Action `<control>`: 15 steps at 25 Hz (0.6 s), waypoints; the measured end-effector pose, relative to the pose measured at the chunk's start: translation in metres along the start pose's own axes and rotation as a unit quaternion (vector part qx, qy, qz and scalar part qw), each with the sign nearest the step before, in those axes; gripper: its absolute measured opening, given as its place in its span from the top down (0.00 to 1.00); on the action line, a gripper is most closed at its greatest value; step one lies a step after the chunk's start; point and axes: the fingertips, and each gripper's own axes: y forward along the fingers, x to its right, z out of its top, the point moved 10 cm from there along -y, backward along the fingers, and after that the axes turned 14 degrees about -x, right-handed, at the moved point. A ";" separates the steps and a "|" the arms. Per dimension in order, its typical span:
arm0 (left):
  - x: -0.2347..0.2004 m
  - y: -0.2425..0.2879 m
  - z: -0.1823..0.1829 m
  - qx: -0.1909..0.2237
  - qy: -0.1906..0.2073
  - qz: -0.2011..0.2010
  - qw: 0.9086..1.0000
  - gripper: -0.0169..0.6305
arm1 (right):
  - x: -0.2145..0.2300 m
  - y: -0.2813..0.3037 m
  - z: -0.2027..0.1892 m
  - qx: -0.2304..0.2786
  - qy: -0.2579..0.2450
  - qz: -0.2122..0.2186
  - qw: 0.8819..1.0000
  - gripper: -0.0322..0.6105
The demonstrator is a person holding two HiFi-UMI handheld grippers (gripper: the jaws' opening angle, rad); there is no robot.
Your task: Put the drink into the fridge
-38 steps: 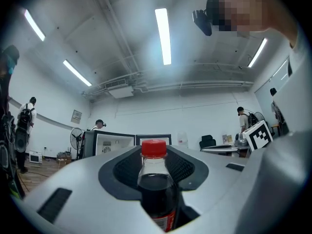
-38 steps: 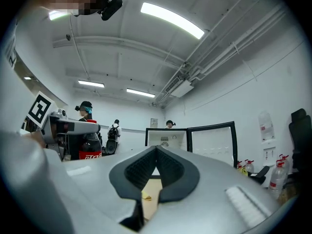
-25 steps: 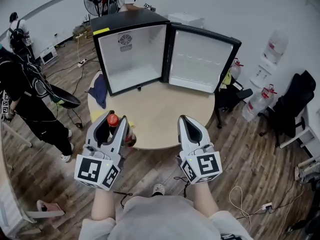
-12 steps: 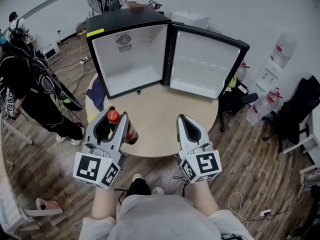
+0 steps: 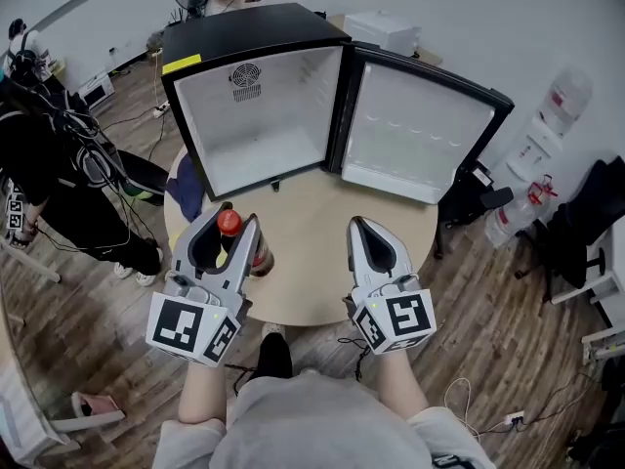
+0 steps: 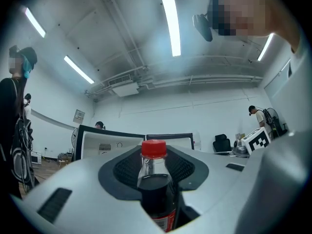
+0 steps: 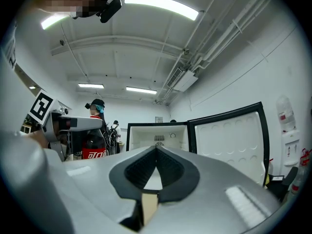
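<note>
Blue soft cloth [image 5: 186, 186] is seen crumpled at the left edge of the round, smooth, pale tabletop [image 5: 312, 228]. Near it, by the near left edge, the drink [image 6: 155, 189] is gripped upright by the left hand-held gripper [image 5: 230, 217]. It is a clear plastic bottle with dark cola inside and a round red cap [image 5: 229, 223]. So the picking up looks done, but the drink is not yet put away. At the far edge, the black boxy fridge [image 5: 259, 115] is stood wide open, and its smooth white inside is seen bare. The drink has to be carried there and let go. Further right, the grey right hand-held gripper [image 5: 356, 225] is squeezed closed with nothing in it. The flat white door [image 5: 420, 130] is swung out to the right.
</note>
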 end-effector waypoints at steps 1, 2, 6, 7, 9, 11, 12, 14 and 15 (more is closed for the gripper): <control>-0.007 0.007 0.000 -0.001 -0.001 -0.002 1.000 0.73 | 0.001 0.008 0.001 -0.001 0.000 -0.001 1.000 0.94; -0.014 0.014 0.001 -0.002 -0.002 -0.004 1.000 0.74 | 0.003 0.017 0.003 -0.001 0.001 -0.002 1.000 0.94; -0.043 0.042 0.005 -0.002 0.000 -0.013 1.000 0.73 | 0.009 0.049 0.009 0.000 0.000 -0.013 1.000 0.94; -0.049 0.049 0.006 -0.002 0.001 -0.015 1.000 0.73 | 0.010 0.057 0.011 0.001 0.000 -0.016 1.000 0.94; -0.063 0.062 0.008 -0.003 0.003 -0.020 1.000 0.73 | 0.014 0.072 0.013 0.001 -0.001 -0.022 1.000 0.94; -0.075 0.076 0.010 -0.003 0.006 -0.026 1.000 0.73 | 0.016 0.087 0.015 0.000 -0.003 -0.028 1.000 0.94; -0.081 0.083 0.011 -0.003 0.007 -0.029 1.000 0.73 | 0.017 0.094 0.016 0.000 -0.003 -0.031 1.000 0.94; -0.093 0.095 0.012 -0.004 0.009 -0.036 0.999 0.73 | 0.020 0.107 0.017 0.001 0.001 -0.036 0.999 0.94; -0.098 0.102 0.013 -0.005 0.010 -0.038 0.999 0.73 | 0.021 0.114 0.018 0.000 0.001 -0.039 0.999 0.94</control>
